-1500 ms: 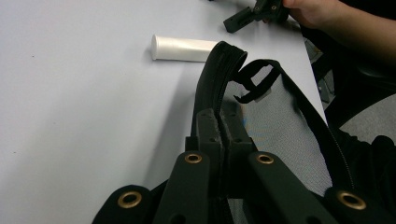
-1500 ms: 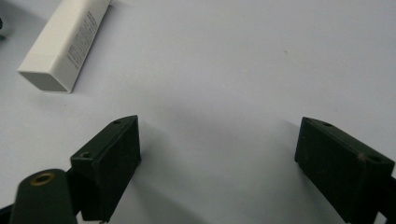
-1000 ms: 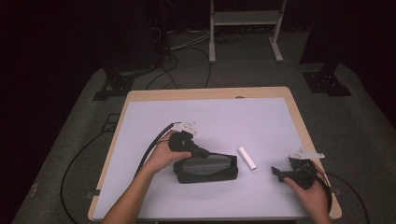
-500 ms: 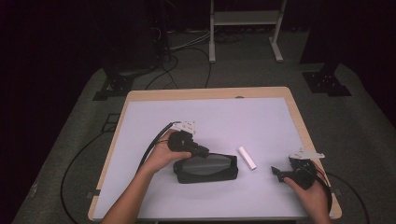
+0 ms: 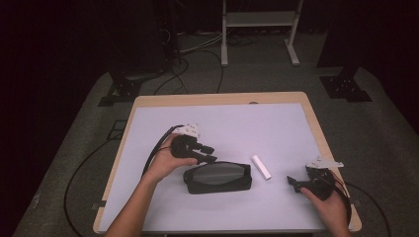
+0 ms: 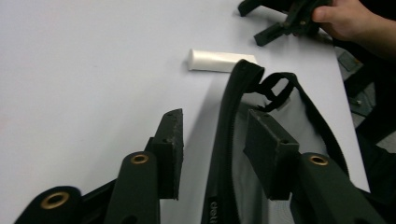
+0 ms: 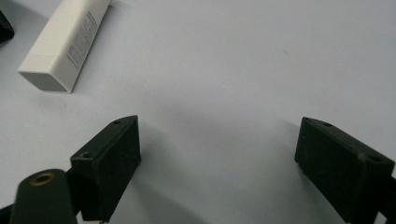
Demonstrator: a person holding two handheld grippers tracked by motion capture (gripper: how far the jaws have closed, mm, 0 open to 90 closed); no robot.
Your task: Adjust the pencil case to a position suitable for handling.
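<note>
Black mesh and zipper tape frame the moment: a soft, dark, oblong zip pouch with a grey mesh panel [image 5: 218, 177] lies flat on the pale lavender table top [image 5: 247, 123], slightly nearer the person than the table's middle, and serves as the scene's anchor. At the pouch's left end the left gripper [image 5: 206, 153] reaches in, its jaws parted and straddling the pouch's opened zipper rim [image 6: 232, 116], one pad outside the edge and one over the mesh, not yet closed on the fabric. Just beside the pouch's right end, apart from it, rests a small white rectangular tube or box with fine print [image 5: 261, 167], seen again beyond the rim in the left gripper view [image 6: 219, 60] and at the upper left in the right gripper view [image 7: 65, 44]. Farther to the pouch's right, near the table's edge, the right gripper [image 5: 295, 183] waits low over bare table, jaws spread wide and holding nothing. Judging from this, the risks lie in the pinch: a closing jaw may catch only the slippery zipper tape and lose it, or drag the limp, unweighted pouch sideways into the white tube, nudging it toward the edge; a mouth left sagging would also block any attempt to slip the tube inside.
</note>
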